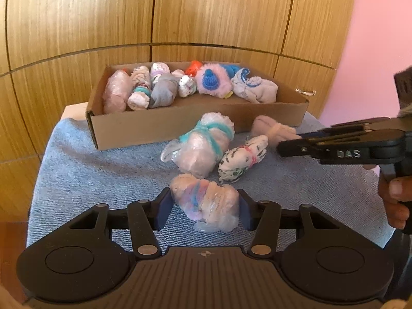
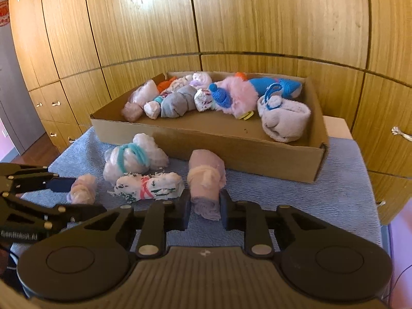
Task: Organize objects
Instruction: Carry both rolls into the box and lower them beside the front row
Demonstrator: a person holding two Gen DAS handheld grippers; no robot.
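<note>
My left gripper (image 1: 204,207) is shut on a plastic-wrapped pink and blue bundle (image 1: 206,200) that rests on the blue towel (image 1: 90,175); both blue pads press its ends. In the right wrist view the same gripper (image 2: 70,194) and bundle (image 2: 82,189) sit at the left. My right gripper (image 2: 205,209) is shut on the near end of a pink rolled sock (image 2: 206,177), which lies on the towel before the cardboard box (image 2: 206,144). From the left wrist view that gripper (image 1: 285,145) reaches in from the right to the pink roll (image 1: 267,128).
A wrapped bundle tied with teal yarn (image 1: 200,144) and a white patterned sock roll with a pink tie (image 1: 242,159) lie between the grippers. The box (image 1: 167,126) holds several sock bundles along its back. Wooden cupboard doors (image 1: 206,13) stand behind. A hand (image 1: 394,200) grips the right handle.
</note>
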